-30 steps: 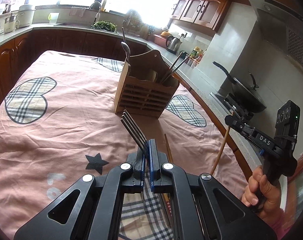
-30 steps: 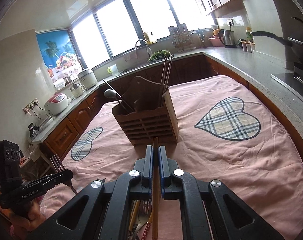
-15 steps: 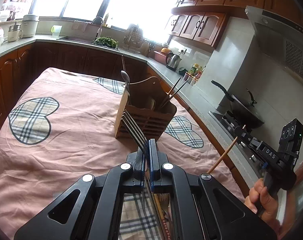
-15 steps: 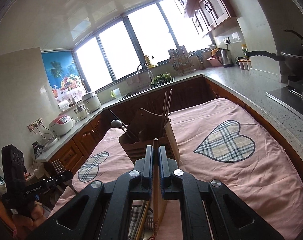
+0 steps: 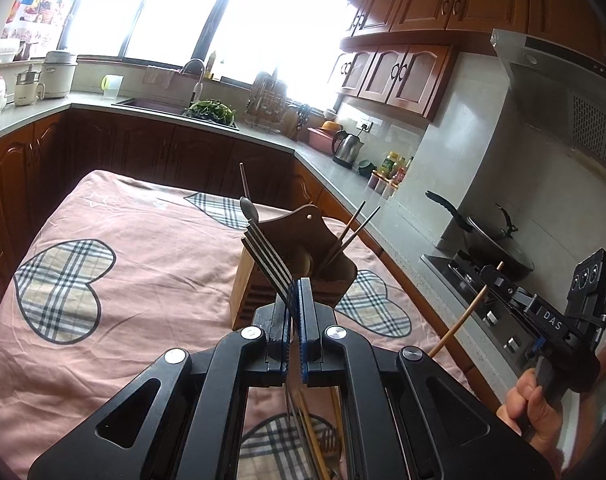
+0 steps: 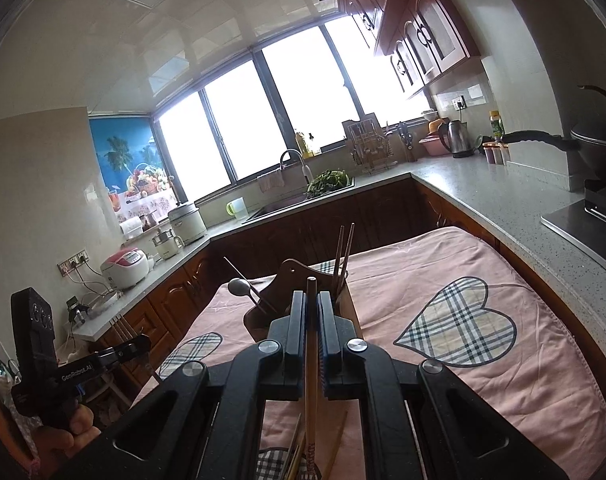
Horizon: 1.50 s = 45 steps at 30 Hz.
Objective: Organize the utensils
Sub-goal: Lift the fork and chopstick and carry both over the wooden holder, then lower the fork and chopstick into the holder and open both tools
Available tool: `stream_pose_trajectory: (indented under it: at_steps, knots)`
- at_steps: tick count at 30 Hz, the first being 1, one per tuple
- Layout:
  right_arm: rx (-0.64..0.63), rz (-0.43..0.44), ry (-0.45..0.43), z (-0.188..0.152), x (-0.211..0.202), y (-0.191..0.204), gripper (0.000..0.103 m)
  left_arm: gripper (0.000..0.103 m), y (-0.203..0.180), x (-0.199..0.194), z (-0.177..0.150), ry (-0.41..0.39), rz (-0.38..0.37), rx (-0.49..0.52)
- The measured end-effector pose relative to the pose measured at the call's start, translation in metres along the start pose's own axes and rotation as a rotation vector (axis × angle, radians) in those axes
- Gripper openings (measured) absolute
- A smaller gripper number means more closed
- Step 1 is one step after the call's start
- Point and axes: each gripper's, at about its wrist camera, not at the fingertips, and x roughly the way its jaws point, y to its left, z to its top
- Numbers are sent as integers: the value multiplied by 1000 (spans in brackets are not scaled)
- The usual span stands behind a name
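Fingers [image 5: 280, 280] grip a shiny metal fork [image 5: 268, 255] and a tan wooden chopstick [image 6: 311, 322], next dropping both into the brown wooden holder [image 5: 263, 288].

one wooden slatted utensil holder [image 5: 287, 268] is sitting on the pink cloth. two dark thin chopsticks [image 5: 353, 226] are standing in its right compartment. one grey metal spoon [image 5: 248, 208] and one thin dark stick [image 5: 244, 178] are poking up at its left side. one silver four-tined fork [image 5: 269, 258] is showing in the left wrist view. one light bamboo chopstick [image 6: 311, 344] is showing in the right wrist view. two black two-finger grippers are showing, the left one [image 5: 294, 292] and the right one [image 6: 311, 306]. several more bamboo sticks [image 6: 295, 456] are lying on the cloth below, the count being unclear. three plaid hearts are being visible on the cloth in the left wrist view.
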Motion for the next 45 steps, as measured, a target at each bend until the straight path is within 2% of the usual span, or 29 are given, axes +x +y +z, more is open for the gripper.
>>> stream_pose_trajectory:
  at_steps: [12, 28, 37, 45]
  knots:
    - [-12, 15, -85, 38, 25, 6, 5, 2, 3, 20, 41, -90, -5, -3]
    - [-29, -5, -190, 86, 78, -3, 5, 2, 17, 85, 80, -166, 47, -8]
    - [-33, -29, -181, 84, 115, -16, 5, 2, 14, 131, 75, -151, 67, 39]
    - [-46, -46, -118, 57, 142, -25, 5, 2, 16, 155, 57, -114, 72, 62]
